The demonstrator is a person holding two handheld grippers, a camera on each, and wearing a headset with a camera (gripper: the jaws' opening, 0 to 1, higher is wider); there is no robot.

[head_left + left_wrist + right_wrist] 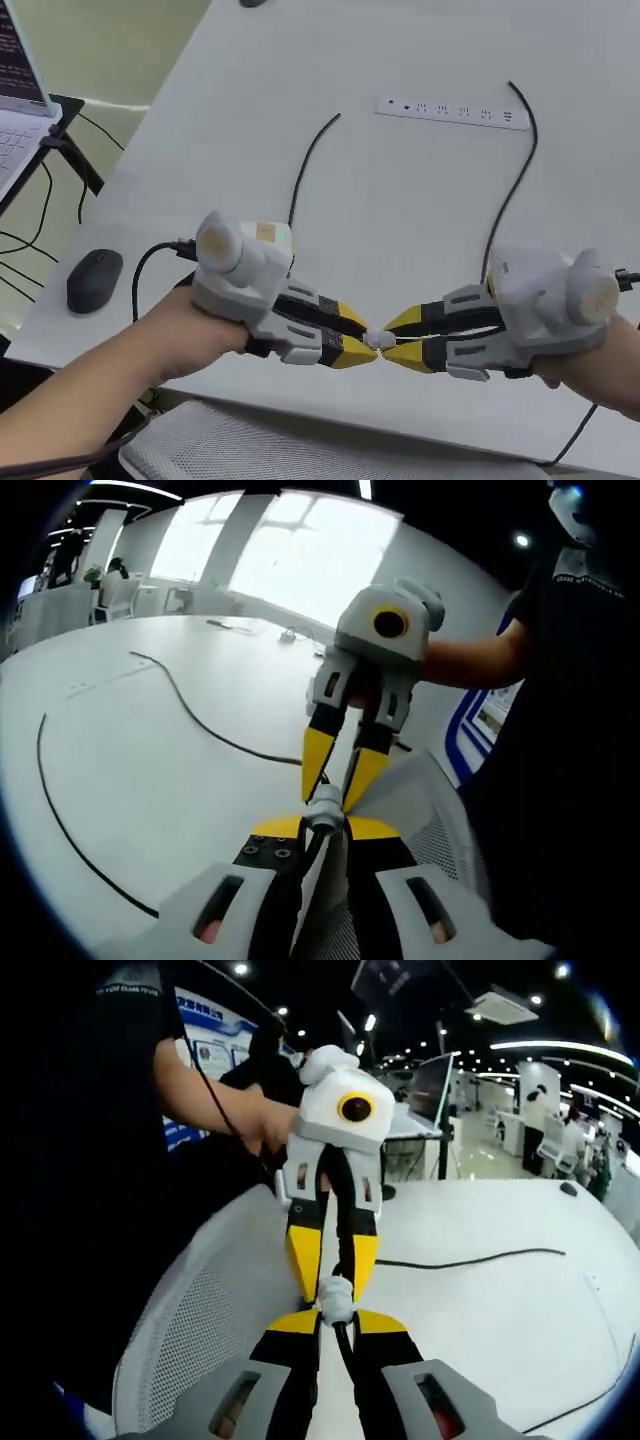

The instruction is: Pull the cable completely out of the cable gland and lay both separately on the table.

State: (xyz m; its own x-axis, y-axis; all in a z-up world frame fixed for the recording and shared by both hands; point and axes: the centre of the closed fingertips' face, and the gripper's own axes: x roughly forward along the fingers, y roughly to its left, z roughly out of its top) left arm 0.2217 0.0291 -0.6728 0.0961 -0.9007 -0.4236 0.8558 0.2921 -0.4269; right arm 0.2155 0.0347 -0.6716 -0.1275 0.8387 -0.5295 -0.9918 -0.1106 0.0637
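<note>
Head view: the white bench (420, 200) is mostly free ahead. Work is held close to its near edge, with a mesh chair (230, 445) just below that edge. Both forearms are brought in roughly level from the sides, with the left gripper (366, 346) and right gripper (392, 340) nose to nose. Left jaws are pinched on the cable gland (378, 340). In the right gripper view the black cable (346, 1345) is seen running back between the closed right jaws. Two loose black leads (305, 170) and a power strip (452, 112) lie farther back, and a mouse (94, 280) sits near the left edge. Laptop (15, 100) screen text and wall posters (215, 1045): not legible.
</note>
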